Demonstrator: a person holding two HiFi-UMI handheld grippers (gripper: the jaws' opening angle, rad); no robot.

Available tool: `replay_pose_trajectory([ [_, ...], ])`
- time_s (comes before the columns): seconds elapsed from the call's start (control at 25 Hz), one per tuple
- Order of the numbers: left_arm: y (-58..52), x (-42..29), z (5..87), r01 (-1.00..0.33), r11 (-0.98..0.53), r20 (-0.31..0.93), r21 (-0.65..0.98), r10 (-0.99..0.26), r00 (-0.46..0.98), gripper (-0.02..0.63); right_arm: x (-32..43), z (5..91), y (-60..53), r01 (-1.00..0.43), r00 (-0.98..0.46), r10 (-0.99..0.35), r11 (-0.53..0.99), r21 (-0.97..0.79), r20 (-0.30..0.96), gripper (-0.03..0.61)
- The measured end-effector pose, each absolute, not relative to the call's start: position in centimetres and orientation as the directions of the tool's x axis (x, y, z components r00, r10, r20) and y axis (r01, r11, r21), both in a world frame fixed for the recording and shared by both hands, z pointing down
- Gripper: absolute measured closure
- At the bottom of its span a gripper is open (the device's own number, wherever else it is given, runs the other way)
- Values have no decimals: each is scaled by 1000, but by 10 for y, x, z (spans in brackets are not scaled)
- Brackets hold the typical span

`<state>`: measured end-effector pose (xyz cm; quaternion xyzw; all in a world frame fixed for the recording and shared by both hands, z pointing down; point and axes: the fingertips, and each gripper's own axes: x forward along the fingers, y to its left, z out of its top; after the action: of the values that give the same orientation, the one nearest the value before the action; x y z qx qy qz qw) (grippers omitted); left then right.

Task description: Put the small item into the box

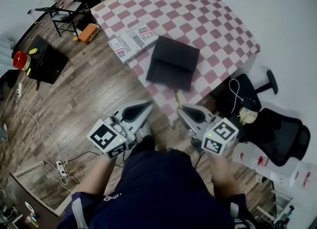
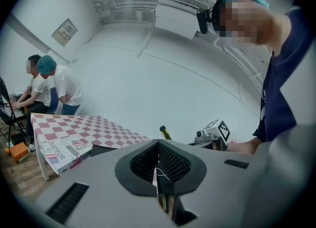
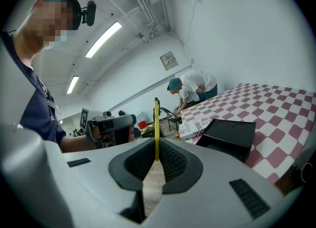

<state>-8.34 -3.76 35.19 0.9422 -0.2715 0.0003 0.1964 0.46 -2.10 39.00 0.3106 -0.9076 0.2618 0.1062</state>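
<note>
An open black box (image 1: pixel 173 60) lies on the checkered table (image 1: pixel 198 15), near its front edge; it also shows in the right gripper view (image 3: pixel 229 135) and the left gripper view (image 2: pixel 101 149). My right gripper (image 1: pixel 179 108) hangs in front of the table edge, short of the box, shut on a thin yellow-and-black item (image 1: pixel 177 99). That item (image 3: pixel 156 123) sticks straight up out of the right gripper (image 3: pixel 156 145), and the left gripper view catches it (image 2: pixel 165 133) too. My left gripper (image 1: pixel 150 105) is beside it over the floor, shut and empty (image 2: pixel 158 145).
Two books (image 1: pixel 132 40) lie left of the box. A black office chair (image 1: pixel 277 129) stands right of the table corner. On the wooden floor at the left are a black bag (image 1: pixel 47 62), an orange object (image 1: pixel 88 32), a folding chair (image 1: pixel 62 15) and cables with a power strip (image 1: pixel 60 165). People stand at the far end.
</note>
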Motion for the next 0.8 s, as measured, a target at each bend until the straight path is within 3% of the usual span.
replay_pose_trajectory([
  [0.44,-90,-101,361,-482,-783,112,392,-479,870,581,1,399,-80,-685,-727,-554,620,-382,406,543],
  [0.8,-115,-88,373,-532,-745,151,403,-519,842,581,28,439,-124,-688,-719,-514,622,-374,468,543],
])
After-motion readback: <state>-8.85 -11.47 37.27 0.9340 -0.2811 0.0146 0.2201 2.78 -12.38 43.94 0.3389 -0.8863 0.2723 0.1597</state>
